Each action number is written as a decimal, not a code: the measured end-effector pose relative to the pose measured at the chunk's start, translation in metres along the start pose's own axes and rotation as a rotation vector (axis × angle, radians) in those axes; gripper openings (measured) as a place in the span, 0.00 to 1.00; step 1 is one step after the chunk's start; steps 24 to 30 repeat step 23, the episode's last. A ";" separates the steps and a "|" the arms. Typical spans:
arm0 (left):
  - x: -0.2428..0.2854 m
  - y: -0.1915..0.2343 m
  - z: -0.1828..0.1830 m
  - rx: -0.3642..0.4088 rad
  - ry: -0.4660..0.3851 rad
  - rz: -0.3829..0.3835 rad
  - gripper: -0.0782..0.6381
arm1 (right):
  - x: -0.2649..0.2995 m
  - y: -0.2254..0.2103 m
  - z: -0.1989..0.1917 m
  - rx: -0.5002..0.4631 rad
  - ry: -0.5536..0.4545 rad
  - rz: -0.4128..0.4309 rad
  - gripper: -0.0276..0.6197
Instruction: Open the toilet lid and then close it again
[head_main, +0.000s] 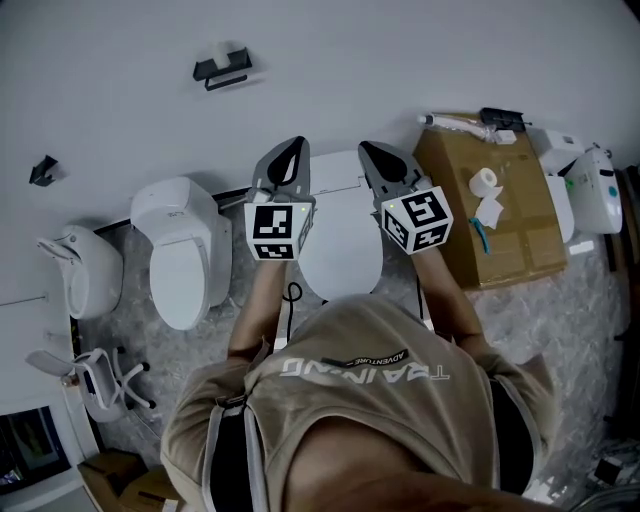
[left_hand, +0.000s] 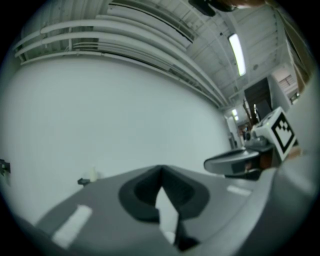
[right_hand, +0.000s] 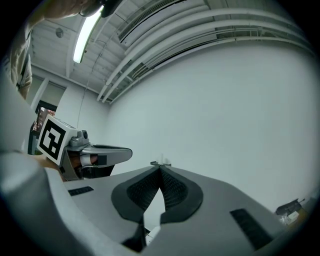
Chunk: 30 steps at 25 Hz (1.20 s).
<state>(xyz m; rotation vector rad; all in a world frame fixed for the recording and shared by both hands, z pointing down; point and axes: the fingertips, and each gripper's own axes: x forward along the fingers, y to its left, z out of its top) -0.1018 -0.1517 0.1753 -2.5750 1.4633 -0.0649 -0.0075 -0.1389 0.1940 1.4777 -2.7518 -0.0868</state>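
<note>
Pale grey wall (head_main: 350, 60) and mottled grey floor (head_main: 590, 300) make up a bare showroom corner, with fixtures ranged along the foot of the wall. Straight ahead of the person stands the white ceramic toilet (head_main: 335, 180). A second white toilet (head_main: 185, 250) stands near it to the left, and a brown cardboard box (head_main: 500, 220) carrying a white paper roll (head_main: 486, 181) sits on the floor to the right. The toilet's smooth white oval lid (head_main: 342, 250) appears to lie flat down over the bowl, though its far end is hidden behind the raised tools. The left gripper (head_main: 292, 152) and the right gripper (head_main: 372, 155) are held side by side above the toilet and well clear of the lid. Each gripper view looks only at blank wall. In both, the dark pads meet at their tips with nothing caught between them, so both tools are clenched and empty. A lid lying down fits either the moment ahead of lifting it or the moment after it has been lowered again, and the pictures do not settle which. Whichever it is, neither tool is touching the lid.
</note>
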 end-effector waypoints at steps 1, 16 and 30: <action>-0.001 0.000 -0.002 0.001 0.004 -0.003 0.11 | 0.000 0.001 -0.001 0.002 0.002 0.000 0.06; 0.000 0.005 -0.002 0.010 0.002 -0.011 0.11 | 0.008 0.006 -0.002 -0.010 0.007 0.011 0.06; 0.011 0.010 -0.002 0.017 -0.009 -0.014 0.11 | 0.021 -0.001 0.001 -0.026 -0.008 0.014 0.06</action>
